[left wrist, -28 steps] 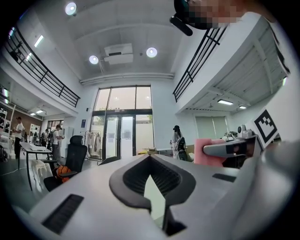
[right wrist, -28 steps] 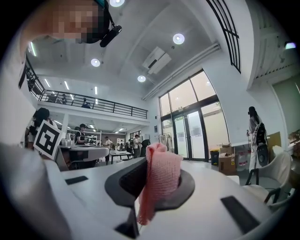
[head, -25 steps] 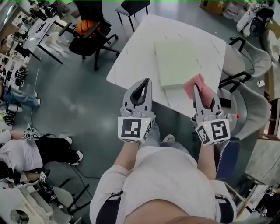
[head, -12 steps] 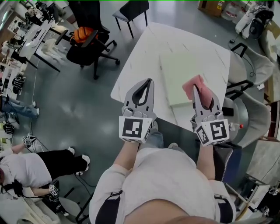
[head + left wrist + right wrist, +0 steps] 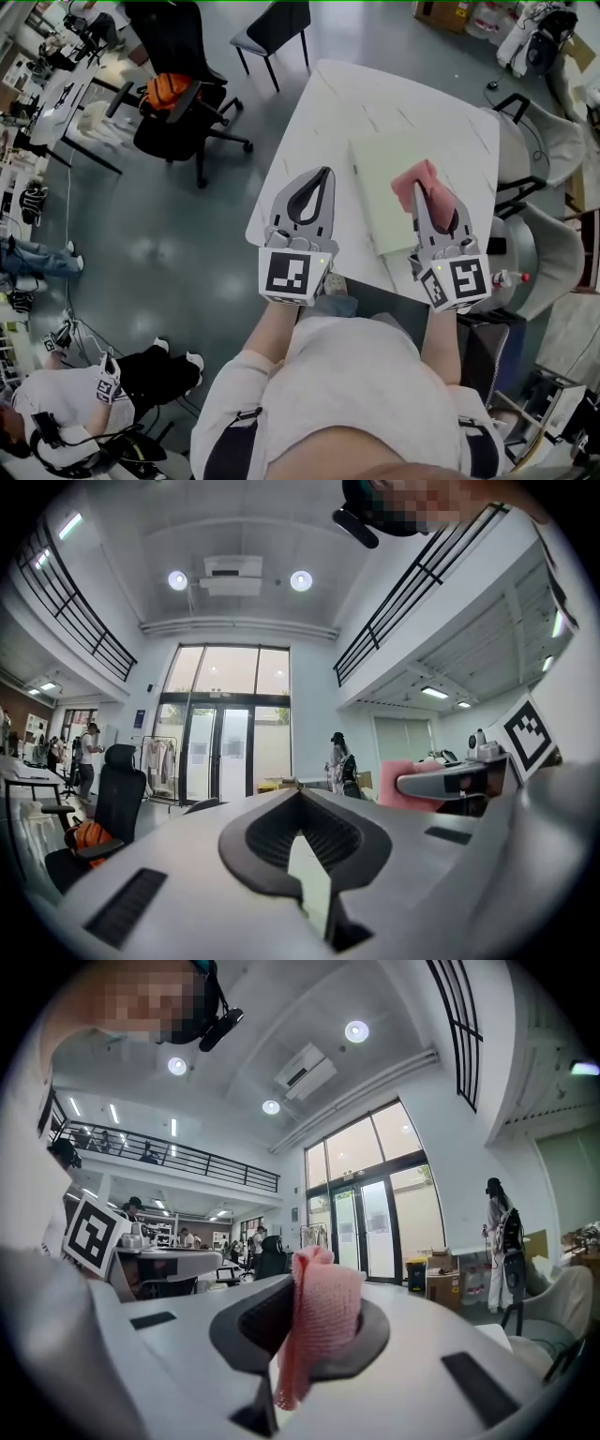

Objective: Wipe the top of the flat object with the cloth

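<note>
A pale green flat board (image 5: pixel 389 178) lies on the white table (image 5: pixel 309 141) ahead of me. My right gripper (image 5: pixel 424 192) is held above the board's near right part, shut on a pink cloth (image 5: pixel 415 180). In the right gripper view the cloth (image 5: pixel 319 1321) hangs folded between the jaws of that gripper (image 5: pixel 314 1288). My left gripper (image 5: pixel 317 180) hovers over the table's near left edge, beside the board, shut and holding nothing. In the left gripper view its tips (image 5: pixel 302 797) meet, and the pink cloth (image 5: pixel 401 769) shows to the right.
A black office chair with an orange item (image 5: pixel 173 98) and another black chair (image 5: pixel 272 23) stand on the grey floor left of the table. Pale chairs (image 5: pixel 544 141) crowd its right side. A person (image 5: pixel 56 412) sits at lower left. A bottle (image 5: pixel 511 278) is near my right gripper.
The table and board have drawn nearer beneath both grippers as I moved forward. Both grippers keep their pose, the right still holding the cloth.
</note>
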Tool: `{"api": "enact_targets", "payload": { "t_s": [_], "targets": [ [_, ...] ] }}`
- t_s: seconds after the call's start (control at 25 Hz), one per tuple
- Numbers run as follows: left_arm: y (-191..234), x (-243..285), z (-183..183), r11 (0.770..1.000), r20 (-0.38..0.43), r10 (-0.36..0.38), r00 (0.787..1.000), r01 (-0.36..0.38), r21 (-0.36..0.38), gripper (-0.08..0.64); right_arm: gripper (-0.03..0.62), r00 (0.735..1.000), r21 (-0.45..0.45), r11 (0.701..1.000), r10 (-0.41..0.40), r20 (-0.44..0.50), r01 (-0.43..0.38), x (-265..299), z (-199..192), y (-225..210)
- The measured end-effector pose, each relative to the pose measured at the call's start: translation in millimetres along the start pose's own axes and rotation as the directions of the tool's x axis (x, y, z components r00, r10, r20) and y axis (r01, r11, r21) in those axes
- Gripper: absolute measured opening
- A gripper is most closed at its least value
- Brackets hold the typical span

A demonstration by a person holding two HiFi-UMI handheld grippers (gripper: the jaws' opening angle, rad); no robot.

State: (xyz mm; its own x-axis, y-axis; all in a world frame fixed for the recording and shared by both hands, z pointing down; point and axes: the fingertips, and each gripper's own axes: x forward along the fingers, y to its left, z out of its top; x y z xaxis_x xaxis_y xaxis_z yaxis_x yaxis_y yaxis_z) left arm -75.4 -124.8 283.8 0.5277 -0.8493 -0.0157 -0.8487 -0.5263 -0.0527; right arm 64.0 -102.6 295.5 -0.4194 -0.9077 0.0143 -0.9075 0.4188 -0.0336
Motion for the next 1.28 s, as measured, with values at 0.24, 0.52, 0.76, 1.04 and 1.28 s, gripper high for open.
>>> {"api": "enact_targets", "payload": {
  "t_s": [0.24,0.52,0.76,1.04,1.28],
  "targets": [
    [16.2,12.7,-10.0,0.999,0.005,-0.043,0.999,0.043,-0.010,0.015,0.031,1.000,-0.014,1.000,-0.025,-0.013,0.025,19.1,-8.8,8.1],
    [21.3,40.7,-9.3,0.996,0.019,-0.076,0.997,0.077,-0.054,0.015,0.031,0.996,-0.019,0.999,-0.044,-0.072,0.043,36.9,-16.1,-3.7],
    [29.7,55.7,-19.7,0.997,-0.025,-0.045,0.999,0.043,-0.061,0.015,0.031,0.989,-0.035,0.999,-0.018,-0.148,0.013,67.0,-26.6,-20.8],
    [41.2,65.9,-28.7,0.995,-0.039,0.033,0.999,-0.036,-0.096,0.015,0.031,0.956,-0.064,0.995,0.051,-0.290,-0.072,109.9,-56.3,-36.1],
    [53.3,72.8,-45.5,0.988,-0.083,0.104,0.991,-0.112,-0.102,0.015,0.031,0.905,-0.063,0.983,0.135,-0.403,-0.175,147.1,-93.1,-39.7]
  ]
}}
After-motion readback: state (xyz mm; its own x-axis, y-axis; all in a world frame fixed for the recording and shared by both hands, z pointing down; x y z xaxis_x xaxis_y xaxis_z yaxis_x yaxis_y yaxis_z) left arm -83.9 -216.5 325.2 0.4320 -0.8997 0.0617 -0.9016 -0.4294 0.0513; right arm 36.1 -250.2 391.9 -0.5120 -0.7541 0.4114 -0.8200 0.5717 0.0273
